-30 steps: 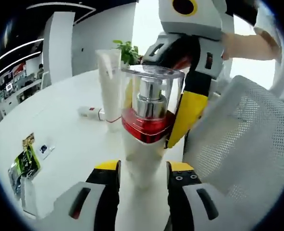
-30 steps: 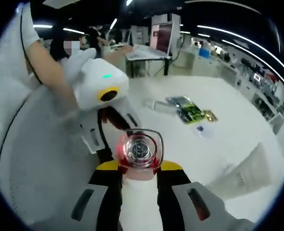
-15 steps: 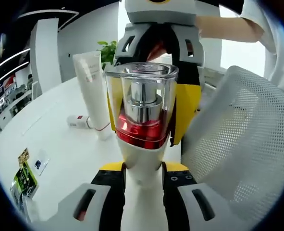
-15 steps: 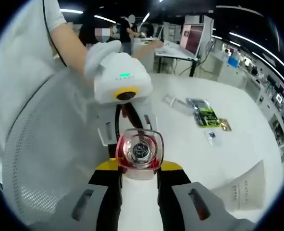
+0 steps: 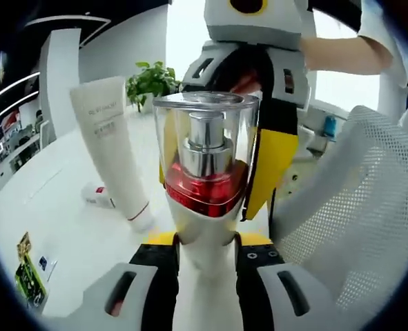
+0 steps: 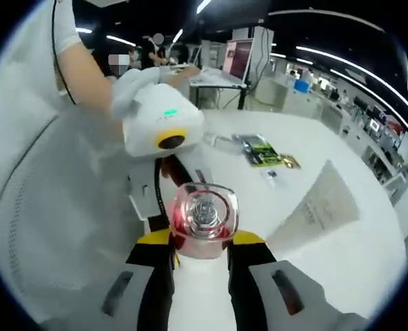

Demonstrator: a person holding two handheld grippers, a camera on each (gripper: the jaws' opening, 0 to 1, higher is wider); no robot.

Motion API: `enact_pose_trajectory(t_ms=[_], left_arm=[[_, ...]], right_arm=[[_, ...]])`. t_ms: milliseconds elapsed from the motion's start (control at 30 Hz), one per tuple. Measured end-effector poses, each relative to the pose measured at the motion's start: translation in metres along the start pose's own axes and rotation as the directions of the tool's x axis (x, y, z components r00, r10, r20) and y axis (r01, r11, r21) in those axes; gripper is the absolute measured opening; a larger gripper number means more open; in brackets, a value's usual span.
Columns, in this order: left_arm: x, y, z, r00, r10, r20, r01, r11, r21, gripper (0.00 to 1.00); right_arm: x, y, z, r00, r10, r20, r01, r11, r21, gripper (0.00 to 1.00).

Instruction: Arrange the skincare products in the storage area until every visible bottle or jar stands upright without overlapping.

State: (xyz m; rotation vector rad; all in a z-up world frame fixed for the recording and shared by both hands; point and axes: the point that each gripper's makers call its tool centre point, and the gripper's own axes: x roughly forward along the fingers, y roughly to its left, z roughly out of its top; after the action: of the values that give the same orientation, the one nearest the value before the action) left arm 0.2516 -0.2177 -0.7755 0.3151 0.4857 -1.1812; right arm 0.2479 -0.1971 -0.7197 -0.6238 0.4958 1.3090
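Observation:
A pump bottle (image 5: 207, 145) with a clear cap, a red collar and a white body stands upright between both grippers above the white table (image 5: 59, 221). My left gripper (image 5: 205, 241) is shut on its white lower body. My right gripper (image 5: 217, 162) reaches down from above, its yellow fingers (image 5: 269, 165) flanking the red collar. In the right gripper view I look down on the bottle's cap (image 6: 202, 214), and my right gripper (image 6: 200, 238) is shut on the bottle. A white tube (image 5: 110, 148) stands cap-down on the table to the left.
A white mesh chair back (image 5: 348, 207) stands close on the right. A small white-and-red item (image 5: 99, 195) lies behind the tube. Green packets (image 6: 259, 150) lie farther along the table. A potted plant (image 5: 150, 79) stands at the back. A gloved hand (image 6: 131, 86) holds the left gripper.
One second ago my left jaws stood apart in front of the bottle, held by the right gripper alone. They have since moved in and shut on its white body.

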Motion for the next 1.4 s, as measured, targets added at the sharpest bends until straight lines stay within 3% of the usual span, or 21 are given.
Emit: enact_pose_trajectory(t_ms=[167, 233, 267, 333, 567, 733, 933, 1067, 1300, 1400], left_arm=[[0.026, 0.002, 0.017, 1.000, -0.004, 0.017, 0.004, 1.000, 0.001, 0.26], [0.034, 0.004, 0.019, 1.000, -0.006, 0.020, 0.006, 1.000, 0.013, 0.26], [0.037, 0.006, 0.020, 1.000, -0.003, 0.017, 0.002, 1.000, 0.016, 0.26], [0.042, 0.007, 0.025, 1.000, 0.002, 0.019, -0.002, 1.000, 0.015, 0.26], [0.057, 0.021, 0.034, 0.998, 0.038, 0.049, -0.037, 0.999, -0.032, 0.26], [0.059, 0.028, 0.038, 0.996, 0.068, 0.061, -0.063, 0.995, -0.077, 0.26], [0.047, 0.038, 0.038, 0.993, 0.100, 0.061, -0.092, 0.988, -0.127, 0.24], [0.040, 0.028, 0.035, 0.996, 0.080, 0.046, -0.074, 0.991, -0.115, 0.19], [0.037, 0.012, 0.017, 0.999, 0.049, 0.007, -0.048, 0.994, -0.096, 0.20], [0.035, 0.012, 0.010, 0.999, 0.051, -0.004, -0.052, 0.992, -0.112, 0.20]], right_arm=[[-0.001, -0.012, -0.033, 0.997, -0.032, -0.068, 0.034, 0.999, 0.022, 0.33], [-0.005, -0.025, -0.041, 0.996, -0.077, -0.056, 0.080, 0.995, 0.053, 0.30], [-0.007, -0.025, -0.044, 0.997, -0.065, -0.032, 0.068, 0.992, 0.104, 0.30], [-0.011, -0.032, -0.048, 0.998, -0.067, -0.016, 0.068, 0.992, 0.110, 0.29], [-0.017, -0.054, -0.057, 0.999, -0.048, 0.008, 0.046, 0.994, 0.097, 0.28], [-0.015, -0.057, -0.053, 0.999, -0.025, 0.030, 0.022, 0.997, 0.080, 0.28], [-0.014, -0.066, -0.051, 0.998, -0.039, 0.055, 0.034, 0.996, 0.085, 0.28], [-0.016, -0.077, -0.054, 0.996, -0.053, 0.065, 0.046, 0.994, 0.102, 0.28], [-0.014, -0.088, -0.050, 0.996, -0.039, 0.076, 0.033, 0.996, 0.084, 0.28], [-0.012, -0.103, -0.051, 0.997, -0.023, 0.076, 0.017, 0.997, 0.075, 0.28]])
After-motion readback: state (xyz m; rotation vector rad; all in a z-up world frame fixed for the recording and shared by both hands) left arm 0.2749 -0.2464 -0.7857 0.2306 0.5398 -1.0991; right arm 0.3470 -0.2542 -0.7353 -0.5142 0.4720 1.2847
